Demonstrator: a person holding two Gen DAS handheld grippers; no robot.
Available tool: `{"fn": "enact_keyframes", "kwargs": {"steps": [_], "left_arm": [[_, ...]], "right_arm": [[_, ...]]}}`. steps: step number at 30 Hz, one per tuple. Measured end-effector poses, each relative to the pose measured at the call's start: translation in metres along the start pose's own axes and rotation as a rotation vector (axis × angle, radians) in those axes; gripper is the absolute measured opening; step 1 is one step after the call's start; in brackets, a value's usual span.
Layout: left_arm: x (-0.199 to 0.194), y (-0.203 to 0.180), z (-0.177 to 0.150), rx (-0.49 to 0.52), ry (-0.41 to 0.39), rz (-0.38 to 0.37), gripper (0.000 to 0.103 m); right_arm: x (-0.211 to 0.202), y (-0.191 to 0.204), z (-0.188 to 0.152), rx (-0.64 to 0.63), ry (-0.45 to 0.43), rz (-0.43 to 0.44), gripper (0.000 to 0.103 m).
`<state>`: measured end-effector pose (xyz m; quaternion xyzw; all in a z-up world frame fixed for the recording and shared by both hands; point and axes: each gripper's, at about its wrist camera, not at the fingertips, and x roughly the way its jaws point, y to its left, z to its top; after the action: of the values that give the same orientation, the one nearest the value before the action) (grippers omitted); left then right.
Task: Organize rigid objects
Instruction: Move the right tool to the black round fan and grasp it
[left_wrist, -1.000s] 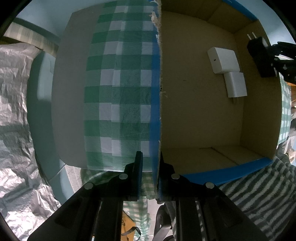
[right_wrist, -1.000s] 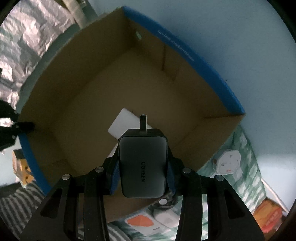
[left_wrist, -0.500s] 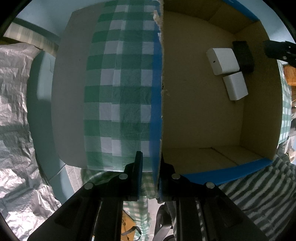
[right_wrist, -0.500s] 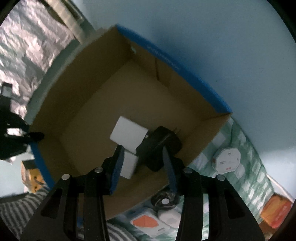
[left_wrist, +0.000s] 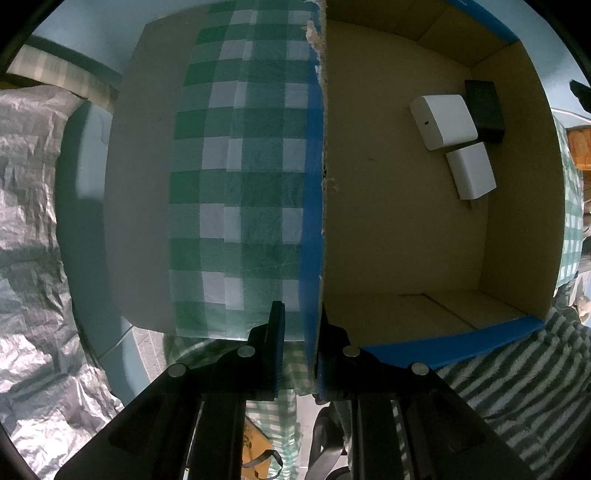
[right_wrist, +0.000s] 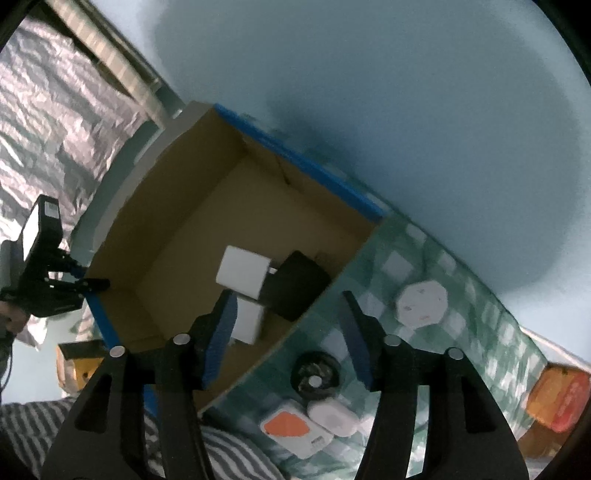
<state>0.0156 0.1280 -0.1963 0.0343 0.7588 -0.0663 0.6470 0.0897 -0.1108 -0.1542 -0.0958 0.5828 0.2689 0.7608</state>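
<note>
Inside the cardboard box (right_wrist: 177, 258), three chargers sit together near one wall: the dark charger (right_wrist: 295, 291) touches the larger white charger (right_wrist: 242, 273), with the smaller white charger (right_wrist: 248, 321) just beside both. Outside that wall, on the tablecloth (right_wrist: 461, 325), lie an octagonal adapter (right_wrist: 421, 302), a round disc (right_wrist: 316, 376) and two more adapters (right_wrist: 310, 430).

Crinkled silver foil (left_wrist: 29, 229), green-checked tablecloth (right_wrist: 461, 306), grey-striped towel (left_wrist: 517, 387) beside it, pale blue wall (right_wrist: 369, 92) behind.
</note>
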Motion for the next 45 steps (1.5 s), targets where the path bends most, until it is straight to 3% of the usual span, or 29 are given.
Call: {"fn": "enact_keyframes", "kwargs": {"steps": [11,24,45], "left_arm": [[0.000,0.000,-0.001,0.004,0.001,0.004,0.016],[-0.002,0.000,0.000,0.010,0.003,0.006,0.013],[-0.003,0.000,0.002,0.008,0.006,-0.001,0.013]], "right_arm": [[0.004,-0.032,-0.045,0.067,0.055,-0.025,0.065],[0.078,-0.033,-0.092,0.024,0.204,-0.004,0.069],[0.133,-0.017,-0.099,-0.008,0.263,-0.075,0.068]]}}
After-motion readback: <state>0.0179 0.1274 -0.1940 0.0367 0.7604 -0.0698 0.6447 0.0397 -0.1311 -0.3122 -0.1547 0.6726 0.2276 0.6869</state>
